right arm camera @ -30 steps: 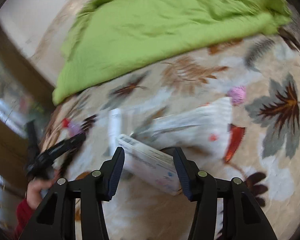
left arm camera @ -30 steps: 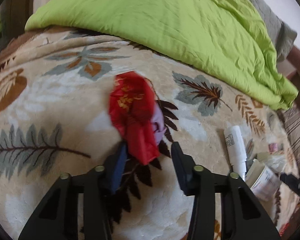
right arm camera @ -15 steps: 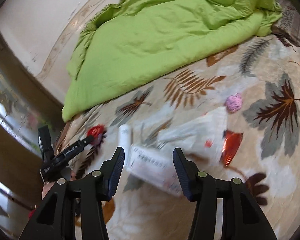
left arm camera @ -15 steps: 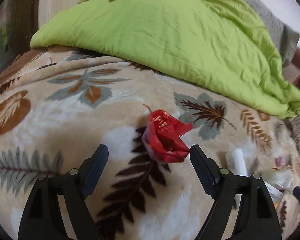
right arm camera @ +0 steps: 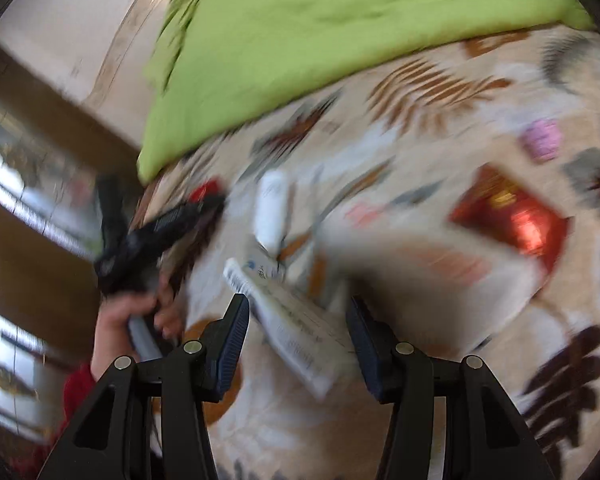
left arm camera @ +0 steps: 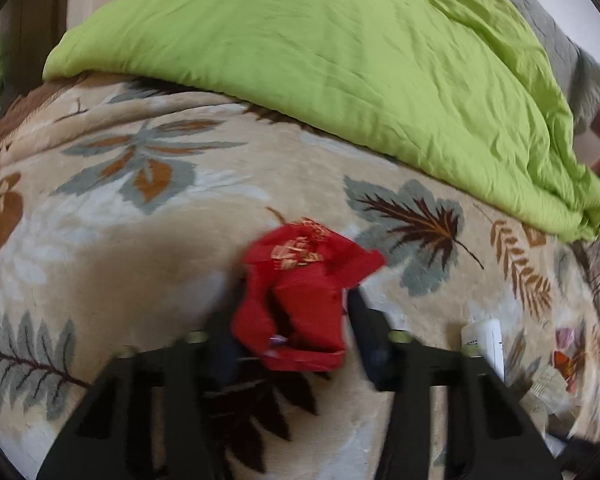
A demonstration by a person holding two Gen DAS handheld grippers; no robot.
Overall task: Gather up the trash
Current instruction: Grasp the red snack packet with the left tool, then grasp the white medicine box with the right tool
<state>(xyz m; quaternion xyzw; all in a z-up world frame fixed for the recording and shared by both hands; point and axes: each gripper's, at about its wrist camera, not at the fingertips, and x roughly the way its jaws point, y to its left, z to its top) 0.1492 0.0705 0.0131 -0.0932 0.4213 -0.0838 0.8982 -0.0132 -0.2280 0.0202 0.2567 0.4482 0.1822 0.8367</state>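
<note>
A crumpled red wrapper lies on the leaf-patterned blanket, and my left gripper is shut on it, a finger pressing each side. In the right wrist view the same wrapper shows small at the tip of the left gripper, held by a hand. My right gripper is open just above a white printed box that lies slantwise between its fingers without touching either. The view is blurred.
A white tube, a crumpled white bag, a shiny red foil wrapper and a pink ball lie scattered on the blanket. A green duvet covers the far side. The bed's edge drops off at left.
My left gripper stood wide open in front of the red wrapper half a second ago; it has moved in and narrowed onto it. The right gripper has swung down toward the white box.
</note>
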